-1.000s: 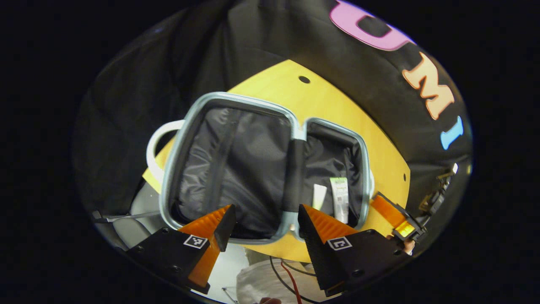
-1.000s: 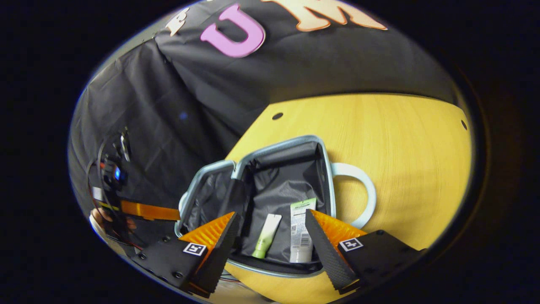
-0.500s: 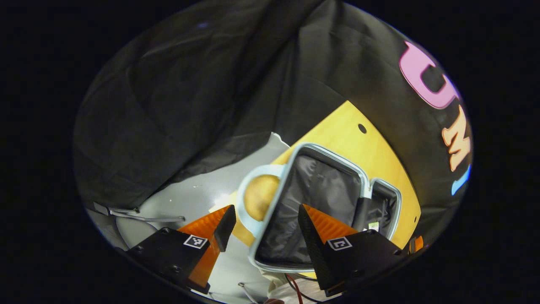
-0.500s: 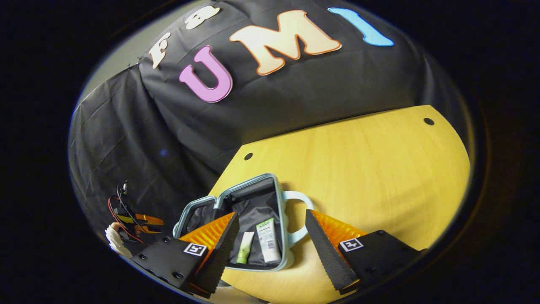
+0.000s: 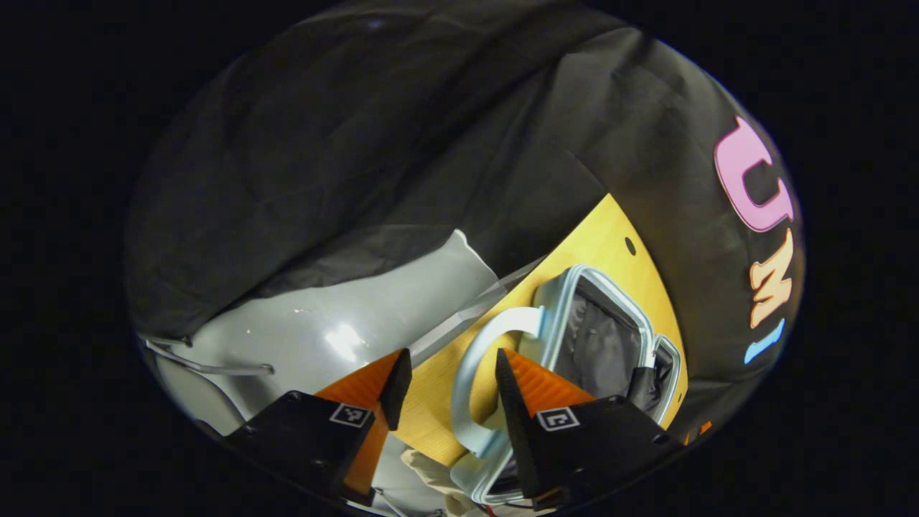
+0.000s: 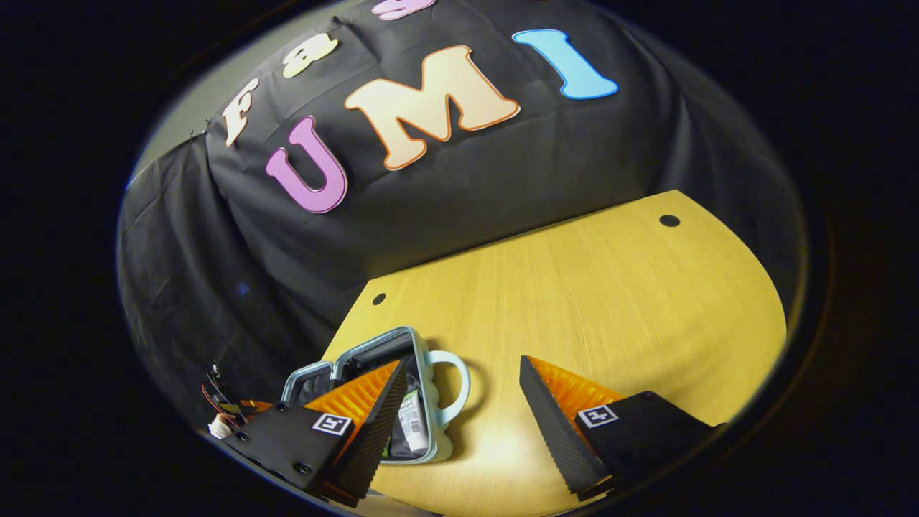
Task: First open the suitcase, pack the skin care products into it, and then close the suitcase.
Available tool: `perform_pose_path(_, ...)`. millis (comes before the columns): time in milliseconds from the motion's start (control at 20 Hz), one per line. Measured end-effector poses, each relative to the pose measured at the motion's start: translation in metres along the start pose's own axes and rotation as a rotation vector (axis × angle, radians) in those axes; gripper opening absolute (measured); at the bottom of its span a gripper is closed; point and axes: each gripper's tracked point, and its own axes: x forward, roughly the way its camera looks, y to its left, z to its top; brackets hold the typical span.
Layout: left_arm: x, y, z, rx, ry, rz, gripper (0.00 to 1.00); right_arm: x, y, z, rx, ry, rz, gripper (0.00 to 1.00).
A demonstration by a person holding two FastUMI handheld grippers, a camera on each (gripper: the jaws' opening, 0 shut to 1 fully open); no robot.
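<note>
On the tabletop (image 6: 574,287): suitcase (image 5: 603,345) open, tube (image 6: 411,429) packed inside.
Left to do: closing it.
My jaws: both pairs spread, empty.

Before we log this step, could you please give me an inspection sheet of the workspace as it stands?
Surface: yellow wooden table, with small dark holes near its edges.
Job's things: suitcase lies open on the table, dark lining showing; a skin care tube lies inside; its handle sits between the left gripper's fingers, untouched as far as I can tell.
Clutter: nothing seen.
Grippers: left gripper open; right gripper open over bare table.
Cables: red and black wires on the far gripper.
Surroundings: black cloth wall; grey floor.
</note>
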Motion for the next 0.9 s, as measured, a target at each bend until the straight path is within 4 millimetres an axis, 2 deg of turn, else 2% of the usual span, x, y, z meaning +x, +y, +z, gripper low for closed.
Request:
perform_pose_path(50,0.004,-0.002,-0.006,-0.016,0.016,-0.031,0.7,-0.001,-0.004,0.004,0.005,-0.009,-0.01,0.98)
perform_pose_path(150,0.012,-0.004,-0.011,-0.051,0.039,-0.062,0.39,-0.005,-0.01,0.009,0.014,-0.025,-0.027,0.98)
perform_pose_path(200,0.015,-0.003,-0.013,-0.055,0.043,-0.066,0.27,-0.006,-0.012,0.011,0.019,-0.03,-0.03,0.98)
perform_pose_path(250,0.018,0.001,-0.014,-0.053,0.044,-0.041,0.29,-0.007,-0.012,0.011,0.021,-0.03,-0.032,0.98)
perform_pose_path(300,0.024,0.001,-0.017,-0.037,0.042,-0.031,0.14,-0.006,-0.013,0.011,0.019,-0.031,-0.034,0.98)
perform_pose_path(400,0.019,-0.001,-0.015,0.025,0.031,-0.021,0.07,-0.005,-0.014,0.007,0.013,-0.023,-0.041,0.98)
perform_pose_path(500,0.015,-0.003,-0.014,0.102,0.021,-0.034,0.07,-0.004,-0.013,0.002,0.008,-0.01,-0.041,0.98)
perform_pose_path(550,0.014,-0.007,-0.012,0.12,0.018,-0.043,0.04,-0.003,-0.013,-0.001,0.005,-0.002,-0.043,0.98)
perform_pose_path(650,0.011,-0.011,-0.011,0.108,0.025,-0.051,0.06,-0.001,-0.014,-0.001,0.001,0.001,-0.044,0.98)
perform_pose_path(700,0.008,-0.013,-0.011,0.098,0.023,-0.055,0.02,-0.001,-0.013,-0.002,0.001,0.001,-0.042,0.98)
perform_pose_path(900,-0.008,-0.026,-0.01,0.089,0.013,-0.056,0.02,0.0,-0.015,0.002,0.007,-0.004,-0.04,0.98)
